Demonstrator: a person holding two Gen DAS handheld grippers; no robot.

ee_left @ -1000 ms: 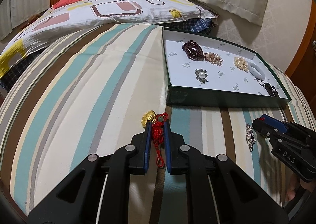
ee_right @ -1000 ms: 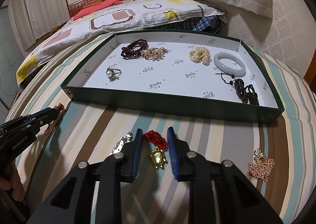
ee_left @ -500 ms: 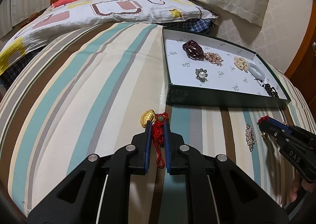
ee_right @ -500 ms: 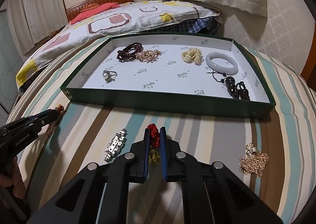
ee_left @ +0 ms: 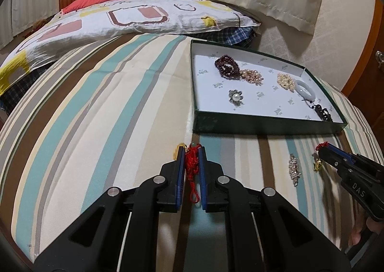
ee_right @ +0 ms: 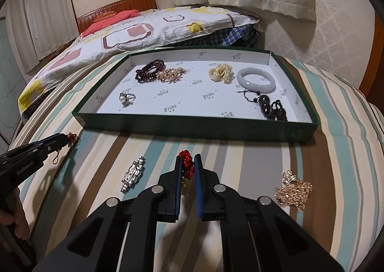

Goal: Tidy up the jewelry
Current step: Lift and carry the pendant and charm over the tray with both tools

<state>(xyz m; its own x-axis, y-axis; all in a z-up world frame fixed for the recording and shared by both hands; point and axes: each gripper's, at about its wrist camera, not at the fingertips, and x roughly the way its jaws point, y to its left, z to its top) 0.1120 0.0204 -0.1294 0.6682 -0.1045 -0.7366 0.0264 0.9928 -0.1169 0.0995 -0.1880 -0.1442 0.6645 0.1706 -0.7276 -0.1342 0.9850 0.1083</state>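
two tools [ee_left: 192, 152] [ee_right: 187, 161] near tray edge [ee_right: 192, 129]

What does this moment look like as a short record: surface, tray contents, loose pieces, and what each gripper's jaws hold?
surface: striped bedspread
tray: green tray on the bedspread
in tray: dark red beads, pearl ring, white bangle, black pendant
loose on bedspread: silver brooch, gold chain
left gripper: jaws shut on red cord charm
right gripper: jaws shut on red knot charm, its gold pendant hanging below
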